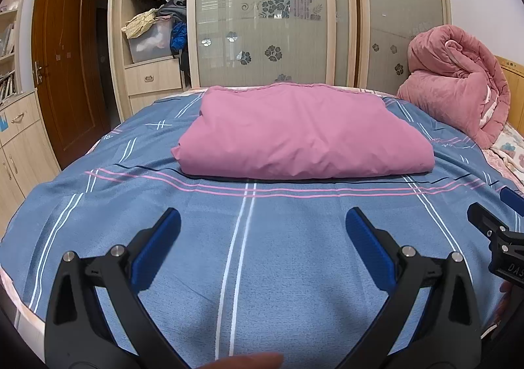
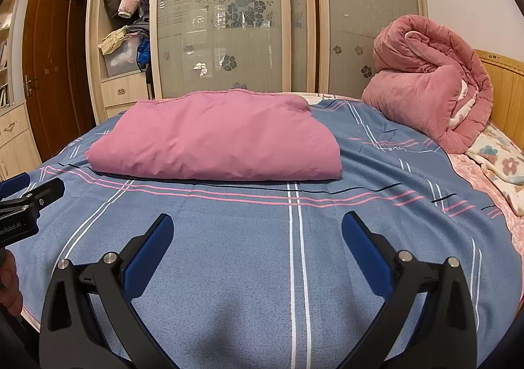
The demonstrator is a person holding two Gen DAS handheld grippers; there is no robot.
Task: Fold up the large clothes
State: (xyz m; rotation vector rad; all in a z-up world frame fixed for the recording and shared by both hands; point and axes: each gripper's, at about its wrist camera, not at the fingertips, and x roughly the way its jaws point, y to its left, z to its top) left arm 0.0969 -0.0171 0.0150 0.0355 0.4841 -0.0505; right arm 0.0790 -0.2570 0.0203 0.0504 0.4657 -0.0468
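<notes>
Garment: folded mauve-pink padded cloth bundle point(image 1: 303, 133) point(image 2: 216, 136) lying mid-bed on the blue striped cotton bedsheet point(image 1: 262, 257) point(image 2: 249, 238).
Left gripper point(image 1: 263, 231): jaws spread, holding nothing.
Right gripper point(image 2: 257, 231): jaws spread, holding nothing.

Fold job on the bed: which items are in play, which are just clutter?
In play:
- folded pink garment, lying on the blue sheet
- left tool, open, empty
- right tool, open, empty

Just lying about:
- rolled pink quilt by the headboard
- coats and storage box in the open wardrobe
</notes>
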